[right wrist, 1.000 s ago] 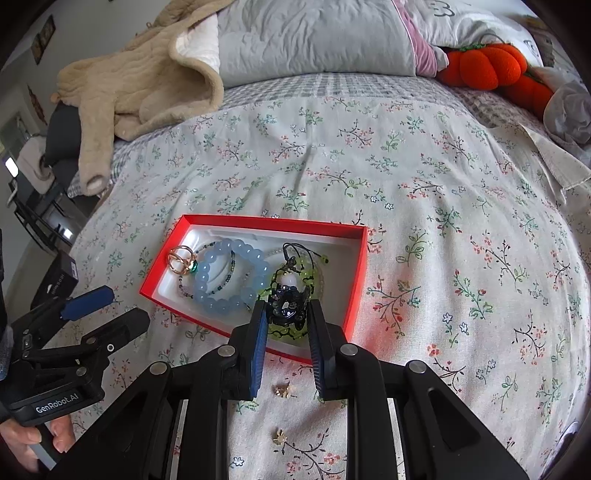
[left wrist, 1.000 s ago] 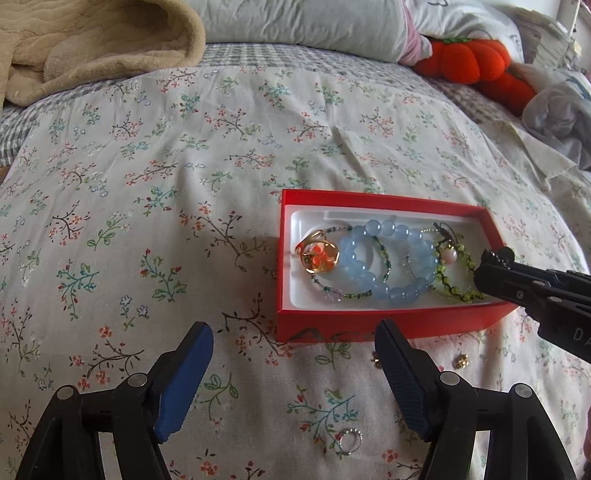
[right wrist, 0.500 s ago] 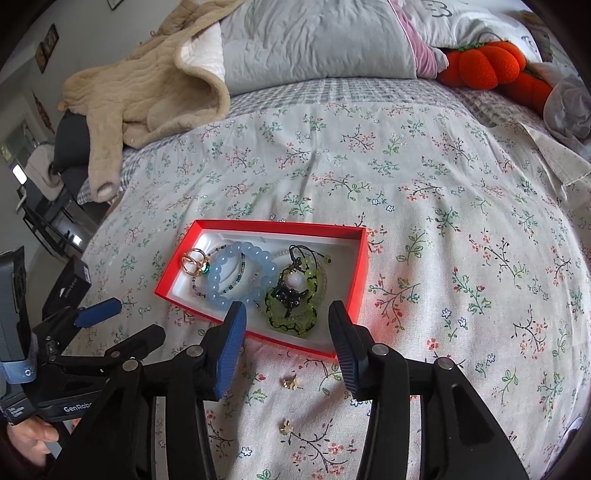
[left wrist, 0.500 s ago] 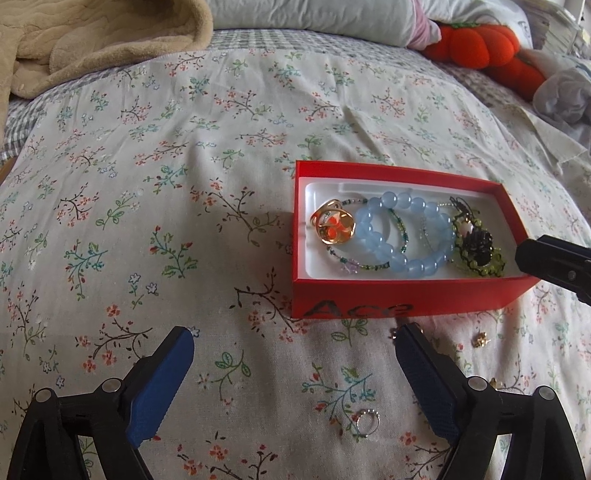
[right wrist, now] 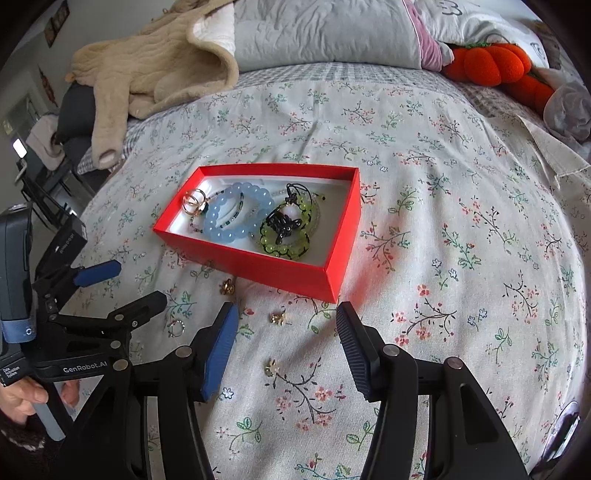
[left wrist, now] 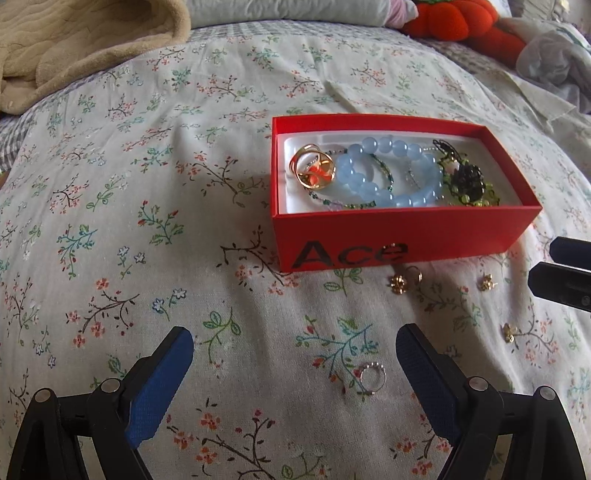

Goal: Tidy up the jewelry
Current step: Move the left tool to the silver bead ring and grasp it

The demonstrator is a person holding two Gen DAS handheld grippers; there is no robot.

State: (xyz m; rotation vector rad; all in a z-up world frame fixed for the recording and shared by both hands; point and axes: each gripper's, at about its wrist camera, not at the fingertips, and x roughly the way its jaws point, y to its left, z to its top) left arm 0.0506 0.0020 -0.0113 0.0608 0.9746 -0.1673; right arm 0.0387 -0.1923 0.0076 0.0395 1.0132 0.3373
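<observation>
Only our left view reads "Ace" on the red box; both the left gripper and the right gripper hover empty, the right one's jaws widening.

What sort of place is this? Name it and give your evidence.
Most likely a bedroom: the work surface is a bed with a floral sheet, a grey pillow lies at its head, and a beige fleece blanket is heaped beside it.

Change record: black charm, earlier pinched in my right gripper, now lies on the green bracelet inside the red box. Right fingers now clear of the box, opening, empty. My left gripper spread wider.
</observation>
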